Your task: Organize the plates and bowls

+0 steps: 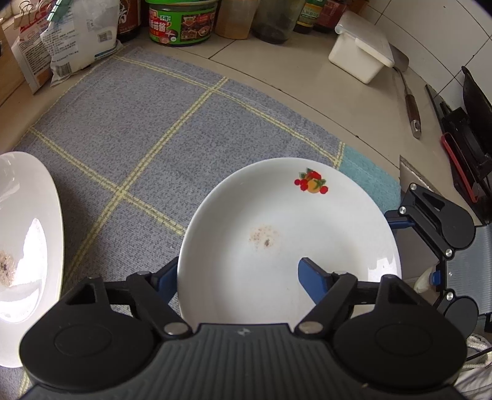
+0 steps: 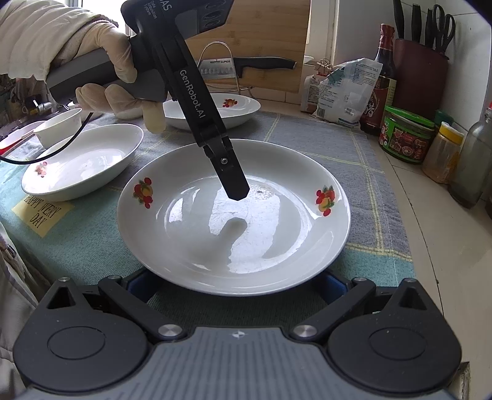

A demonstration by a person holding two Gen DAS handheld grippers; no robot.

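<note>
Tiled worktop [image 1: 307, 80] carries a blue-grey checked cloth [image 1: 147, 129] with a teal end, and on the cloth sits a white plate [image 2: 233, 221] with fruit prints on its rim, near the cloth's teal end.

Left tongs [image 1: 238, 274] straddle the plate's near rim with the jaws apart: one blue finger lies inside the plate, the other outside under the rim, and I cannot tell whether either touches it. In the right wrist view the same tool comes down slanting from a gloved hand [image 2: 101, 70], its black tip over the plate's middle.

Right tongs [image 2: 236, 286] are at the opposite rim, wide open, with the blue fingers [image 2: 141, 284] low on either side of the rim and partly hidden beneath it.

Two more plates of the same kind lie on the cloth: one [image 2: 83, 160] toward the teal end, one [image 2: 212, 109] toward the far edge. A small white bowl [image 2: 58, 126] stands beyond the first.

Along the worktop's back edge stand a green-lidded jar [image 1: 181, 21], bags [image 1: 80, 40] and bottles [image 2: 381, 83]; a white lidded box [image 1: 359, 49] and a spatula [image 1: 409, 98] lie toward the corner.
</note>
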